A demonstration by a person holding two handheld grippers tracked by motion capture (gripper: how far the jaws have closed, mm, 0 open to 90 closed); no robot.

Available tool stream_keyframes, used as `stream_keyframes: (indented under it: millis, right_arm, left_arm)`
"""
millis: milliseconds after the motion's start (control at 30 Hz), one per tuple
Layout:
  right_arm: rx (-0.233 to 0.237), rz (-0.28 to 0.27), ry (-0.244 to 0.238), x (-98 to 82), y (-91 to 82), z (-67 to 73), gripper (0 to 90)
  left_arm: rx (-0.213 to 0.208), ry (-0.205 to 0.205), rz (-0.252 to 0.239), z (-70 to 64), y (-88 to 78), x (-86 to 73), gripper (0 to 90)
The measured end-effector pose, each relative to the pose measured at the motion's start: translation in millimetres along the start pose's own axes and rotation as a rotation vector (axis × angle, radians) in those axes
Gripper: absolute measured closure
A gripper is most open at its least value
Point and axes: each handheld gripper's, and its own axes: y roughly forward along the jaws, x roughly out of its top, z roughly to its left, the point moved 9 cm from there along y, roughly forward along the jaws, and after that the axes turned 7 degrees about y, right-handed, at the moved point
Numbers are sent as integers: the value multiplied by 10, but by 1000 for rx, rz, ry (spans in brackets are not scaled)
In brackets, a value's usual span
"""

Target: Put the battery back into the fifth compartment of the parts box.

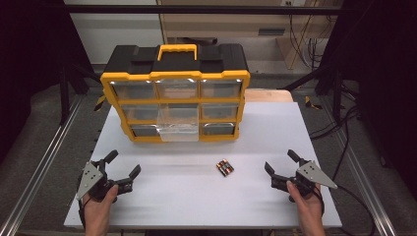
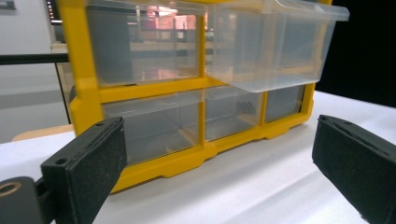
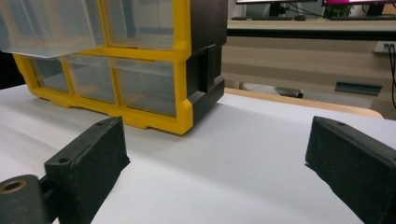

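A person is sitting at a white table (image 1: 196, 196), holding a two-jaw gripper in each hand. In the high view, the left gripper (image 1: 123, 169) is resting at the lower left of the frame and the right gripper (image 1: 279, 167) at the lower right, both sitting low over the tabletop. Both are spread wide, with nothing between the jaws. The person's left hand (image 1: 98, 206) and right hand (image 1: 305, 201) are coming in from the bottom edge.

A small pack of batteries (image 1: 224, 167) is lying flat on the table a little right of centre in the lower half of the high view. It is between the two grippers, nearer the right one, and apart from both.

A yellow and black storage box (image 1: 174, 78) with a yellow carry handle (image 1: 177, 50) is standing upright in the upper middle of the frame, at the far side of the table. It is holding three rows of clear plastic drawers. The middle drawer (image 1: 179, 125) is pulled out toward the person, sticking out past the front.

In the left gripper view, the pulled-out drawer (image 2: 275, 46) is showing at the upper right, above the spread jaws. In the right gripper view, the box's black side (image 3: 208, 60) is filling the upper middle, with the open drawer (image 3: 46, 28) at the upper left.
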Motion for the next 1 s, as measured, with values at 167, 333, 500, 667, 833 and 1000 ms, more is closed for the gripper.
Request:
stream_keyframes:
  millis: [167,333,500,667,833,1000]
  right_arm:
    - [-29,41,-2,-42,11,-11,31]
    - [-45,60,-14,-71,34,18,44]
    - [-36,93,-20,-100,59,89,65]
    - [10,114,41,-91,74,192,89]
    - [29,127,49,-86,63,249,107]
    - [50,125,67,-19,75,335,126]
  left_arm:
    - [-11,13,4,-62,25,5,19]
    - [-34,23,19,-141,84,-21,15]
    - [-43,24,30,-194,114,-41,15]
    - [-59,42,28,-325,112,-10,17]
    - [-59,46,30,-366,129,5,17]
    - [-61,37,40,-361,126,-23,16]
